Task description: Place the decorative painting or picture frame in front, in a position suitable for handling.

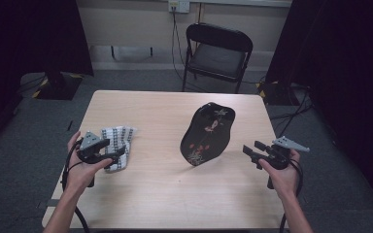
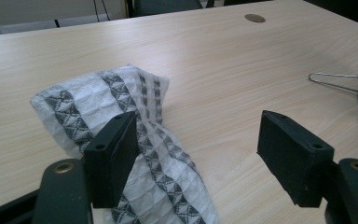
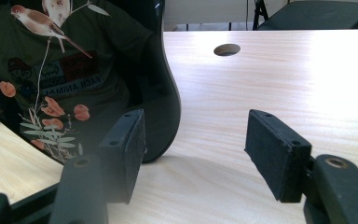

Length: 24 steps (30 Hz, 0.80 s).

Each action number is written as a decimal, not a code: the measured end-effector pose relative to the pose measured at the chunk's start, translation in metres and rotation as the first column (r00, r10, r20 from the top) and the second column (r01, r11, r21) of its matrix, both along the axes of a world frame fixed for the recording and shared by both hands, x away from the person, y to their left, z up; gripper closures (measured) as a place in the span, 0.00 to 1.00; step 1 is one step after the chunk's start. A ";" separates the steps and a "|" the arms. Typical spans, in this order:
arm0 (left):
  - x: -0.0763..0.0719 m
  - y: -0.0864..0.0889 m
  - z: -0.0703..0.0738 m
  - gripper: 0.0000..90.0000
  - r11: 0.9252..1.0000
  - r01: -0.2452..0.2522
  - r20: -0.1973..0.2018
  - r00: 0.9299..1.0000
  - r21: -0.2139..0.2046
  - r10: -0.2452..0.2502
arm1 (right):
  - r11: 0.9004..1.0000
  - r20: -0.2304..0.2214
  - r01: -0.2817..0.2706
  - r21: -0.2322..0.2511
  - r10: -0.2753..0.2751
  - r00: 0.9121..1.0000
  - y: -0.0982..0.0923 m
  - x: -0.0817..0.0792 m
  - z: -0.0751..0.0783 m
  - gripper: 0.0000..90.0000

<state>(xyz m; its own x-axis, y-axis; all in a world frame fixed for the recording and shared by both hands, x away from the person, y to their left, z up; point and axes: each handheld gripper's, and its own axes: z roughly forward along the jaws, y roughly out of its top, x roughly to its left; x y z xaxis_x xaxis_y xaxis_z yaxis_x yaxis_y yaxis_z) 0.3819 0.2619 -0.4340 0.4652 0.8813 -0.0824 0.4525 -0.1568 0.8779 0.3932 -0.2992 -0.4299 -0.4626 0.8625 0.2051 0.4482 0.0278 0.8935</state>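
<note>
Lettering shows mirrored in the glossy black plate [image 3: 74, 79], a reflection of a printed shirt; the words are reversed and I cannot read them surely. Painted on the plate are a bird, orange blossoms and green leaves. It stands tilted up on a wire stand [image 2: 335, 81] near the middle of a pale wood-grain bench [image 1: 150, 194], which has a round cable hole [image 3: 227, 49] beyond the plate. Behind the bench, past grey carpet, a black folding chair [image 1: 217, 53] faces a cream wall with a socket [image 1: 178, 6]; dark curtains hang on both sides. Left of the plate, well apart from it, lies a crumpled white cloth [image 2: 102, 102] with grey patterned stripes. The left gripper [image 2: 200, 158] hovers over the cloth's near end, fingers wide, one finger [image 2: 114, 154] above the fabric, nothing held. Right of the plate, the right gripper [image 3: 196, 154] has its fingers wide and empty, the plate's edge just beyond one finger [image 3: 123, 149].
</note>
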 end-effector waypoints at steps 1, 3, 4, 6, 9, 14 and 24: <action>0.000 0.000 0.000 0.33 1.000 0.000 0.000 1.000 0.000 0.000 | 1.000 0.000 -0.001 0.001 0.001 1.000 0.000 0.000 0.000 0.43; 0.000 -0.002 0.000 0.34 1.000 0.012 0.000 1.000 -0.002 -0.012 | 1.000 0.000 -0.008 0.007 0.008 1.000 0.001 -0.001 0.000 0.43; 0.000 -0.004 0.001 0.35 1.000 0.020 -0.004 1.000 -0.010 -0.020 | 1.000 0.003 -0.011 0.009 0.011 1.000 0.001 -0.001 0.000 0.44; 0.001 -0.005 0.002 0.35 1.000 0.023 -0.003 1.000 -0.019 -0.023 | 1.000 0.006 -0.015 0.015 0.015 1.000 0.002 0.000 0.000 0.43; 0.003 -0.009 0.003 0.35 0.999 0.042 -0.002 0.999 -0.011 -0.042 | 1.000 0.011 -0.014 0.014 0.014 1.000 0.005 0.002 -0.001 0.42; 0.004 -0.017 0.009 0.34 0.998 0.057 0.008 0.998 -0.007 -0.057 | 1.000 0.003 -0.021 0.020 0.021 1.000 0.009 0.005 -0.004 0.39; -0.005 -0.038 0.016 0.38 0.989 0.148 0.051 0.988 -0.003 -0.147 | 1.000 0.025 -0.022 0.014 0.021 0.999 0.020 0.003 -0.004 0.40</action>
